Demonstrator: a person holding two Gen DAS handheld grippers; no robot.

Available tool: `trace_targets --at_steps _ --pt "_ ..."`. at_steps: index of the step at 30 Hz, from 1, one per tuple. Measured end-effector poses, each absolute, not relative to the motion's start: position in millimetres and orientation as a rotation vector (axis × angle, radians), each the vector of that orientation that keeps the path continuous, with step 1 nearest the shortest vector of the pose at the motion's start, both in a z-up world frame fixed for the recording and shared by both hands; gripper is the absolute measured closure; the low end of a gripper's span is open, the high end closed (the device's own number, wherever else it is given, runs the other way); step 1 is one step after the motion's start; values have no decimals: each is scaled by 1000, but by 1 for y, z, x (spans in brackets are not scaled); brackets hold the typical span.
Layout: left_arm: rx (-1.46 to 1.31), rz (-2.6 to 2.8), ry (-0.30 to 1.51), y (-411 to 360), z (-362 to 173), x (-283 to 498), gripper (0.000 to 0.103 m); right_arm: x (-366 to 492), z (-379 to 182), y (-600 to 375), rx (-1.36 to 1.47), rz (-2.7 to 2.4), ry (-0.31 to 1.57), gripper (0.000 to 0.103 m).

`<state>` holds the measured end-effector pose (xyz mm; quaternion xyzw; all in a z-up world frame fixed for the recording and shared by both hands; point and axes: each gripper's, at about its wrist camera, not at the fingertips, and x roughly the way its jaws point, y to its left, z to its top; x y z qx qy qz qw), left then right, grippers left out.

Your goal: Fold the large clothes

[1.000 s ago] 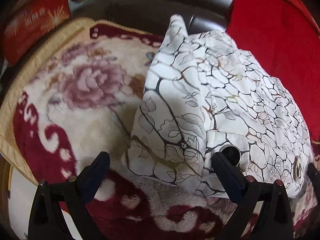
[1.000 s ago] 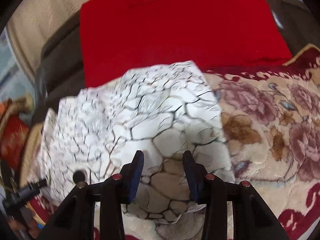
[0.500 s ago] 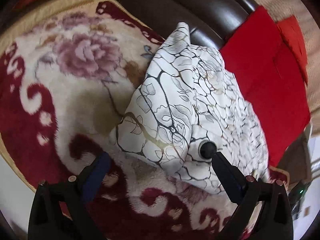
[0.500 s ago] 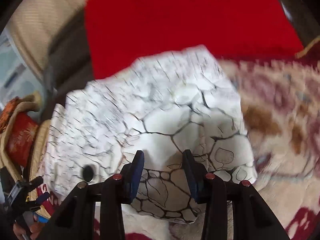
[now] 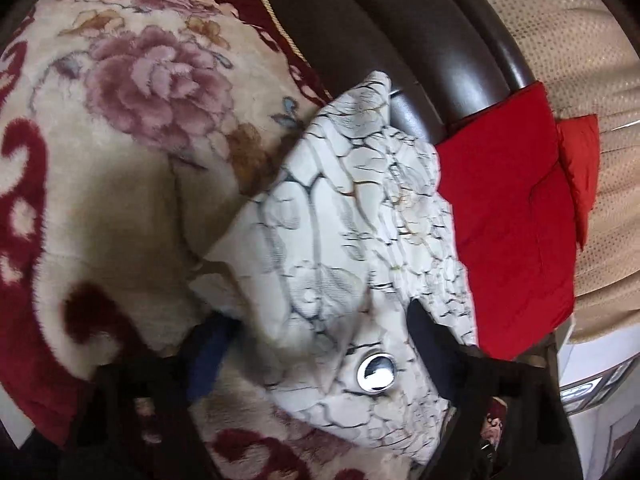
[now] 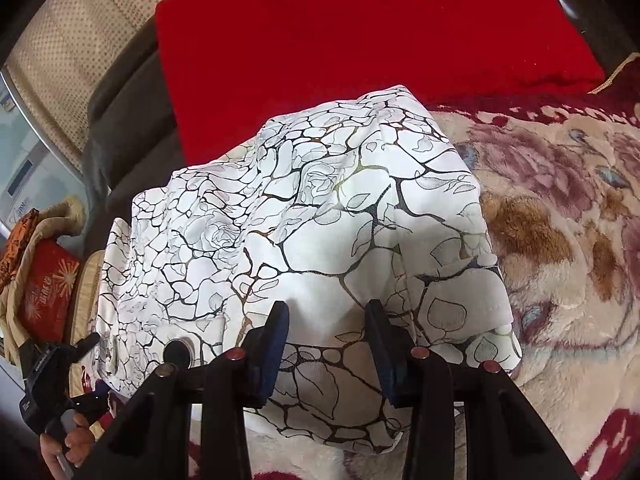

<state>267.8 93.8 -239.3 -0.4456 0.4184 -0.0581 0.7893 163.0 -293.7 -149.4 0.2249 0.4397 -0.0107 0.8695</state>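
Two big surfaces frame the scene: a plush floral blanket (image 6: pixel 568 240) spread over a dark leather sofa (image 5: pixel 400 40), and a red cushion (image 6: pixel 360 48) behind it. The blanket lies bare to the right of the garment in the right wrist view and to the left in the left wrist view, where its corded edge (image 5: pixel 276 20) runs along the sofa back.

The white garment with a black cracked pattern (image 6: pixel 320 220) sits bunched on the blanket, its far edge touching the red cushion and its right hem falling onto the floral pile. A round snap button (image 5: pixel 376 372) shows on its near flap, just inside the left tool's reach.

The left hand-held gripper (image 5: pixel 320 344) has its fingers spread wide, with the garment's near flap lying between them; the picture is blurred and a finger-to-cloth grip cannot be made out. The right hand-held gripper (image 6: pixel 328 344) has its fingers partly apart, with cloth between and under them; whether they press it is unclear.

Compared with half a second ago, the left camera has swung further so more beige upholstery (image 5: pixel 580 60) shows, and the garment's flap now lies nearer between the left fingers. The right view has sharpened, with the finger gap unchanged.
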Motion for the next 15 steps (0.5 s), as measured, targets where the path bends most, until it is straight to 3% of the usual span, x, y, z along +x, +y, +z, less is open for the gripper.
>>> trace_targets --at_steps 4,5,6,8,11,13,14,15 --pt "-956 -115 873 90 -238 268 10 164 -149 -296 477 -15 919 59" --pt "-969 -119 856 90 -238 268 18 164 -149 -296 478 -14 918 59" --pt "-973 -115 849 91 -239 269 38 164 -149 -297 477 -12 918 59" --pt "-979 -113 859 94 -243 272 61 164 -149 -297 475 -10 918 59" --pt "-1008 -122 855 96 -246 273 62 163 -148 -297 475 -9 916 59" --pt "-1022 -126 854 95 -248 274 45 163 -148 -297 477 -9 915 59" --pt "-1039 -151 848 94 -248 275 31 163 -148 -297 478 -8 915 59" --pt "-1036 -163 845 93 -247 277 30 163 -148 -297 479 -8 914 59"
